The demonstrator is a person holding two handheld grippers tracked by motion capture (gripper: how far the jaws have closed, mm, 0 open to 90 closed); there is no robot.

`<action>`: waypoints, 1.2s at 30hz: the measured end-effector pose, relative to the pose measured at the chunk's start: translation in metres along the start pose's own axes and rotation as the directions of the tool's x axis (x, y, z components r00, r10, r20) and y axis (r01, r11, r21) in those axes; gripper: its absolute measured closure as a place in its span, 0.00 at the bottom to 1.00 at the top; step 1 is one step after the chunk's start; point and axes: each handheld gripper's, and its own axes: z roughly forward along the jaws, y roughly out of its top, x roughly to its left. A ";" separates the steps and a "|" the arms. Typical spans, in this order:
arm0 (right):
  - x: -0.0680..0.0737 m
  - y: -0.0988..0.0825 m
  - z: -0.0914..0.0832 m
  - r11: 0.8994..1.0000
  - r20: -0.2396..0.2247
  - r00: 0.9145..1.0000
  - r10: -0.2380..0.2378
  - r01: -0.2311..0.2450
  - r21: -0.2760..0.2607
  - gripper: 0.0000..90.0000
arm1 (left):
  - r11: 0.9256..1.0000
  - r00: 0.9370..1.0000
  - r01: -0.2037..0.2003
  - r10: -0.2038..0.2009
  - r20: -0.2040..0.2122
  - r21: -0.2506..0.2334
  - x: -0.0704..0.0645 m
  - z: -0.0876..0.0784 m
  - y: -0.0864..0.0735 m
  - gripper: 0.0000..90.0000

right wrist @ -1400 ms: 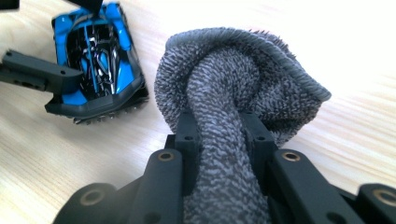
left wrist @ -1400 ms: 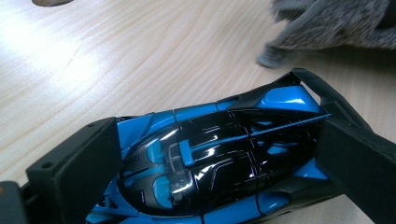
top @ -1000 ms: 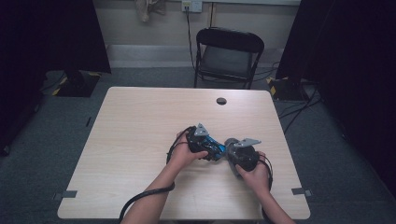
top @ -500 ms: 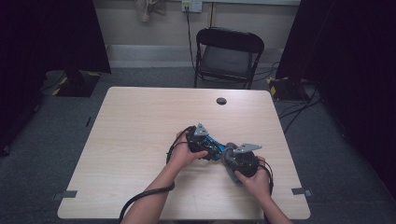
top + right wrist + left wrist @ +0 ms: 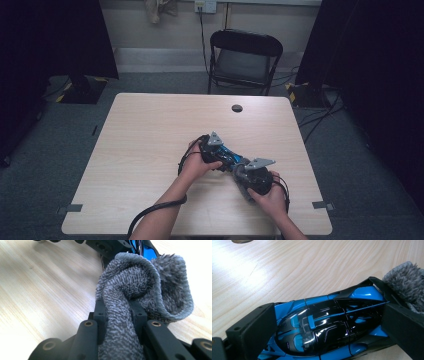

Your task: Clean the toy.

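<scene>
Nearest you, in the high view, your right gripper sits by the table's near right part, and your left gripper lies just beyond it, the two meeting nose to nose over a blue and black toy car. From up there the car is little more than a blue streak between your hands, and the cloth is hard to make out.

The right gripper view gives what the high view cannot: your right jaws are drawn narrow and pinch a grey fluffy cloth, which bunches up in a thick fold above the pads. Past that fold, a bit of the car's blue body shows, just beside the cloth.

The left gripper view shows the car up close, lying crosswise between your left jaws, which stand wide and press on its two ends. Its glossy black roof faces the camera. At the right edge the grey cloth touches the car's rear corner.

Farther out, the wooden table carries a small dark round thing near its far edge, well apart from your hands. Beyond the table stands a black folding chair.
</scene>
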 end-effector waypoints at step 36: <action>0.011 0.000 -0.023 0.999 -0.142 0.990 0.021 -0.025 -0.028 0.81 | 1.000 1.000 0.001 -0.001 0.003 -0.012 0.001 0.000 -0.001 0.00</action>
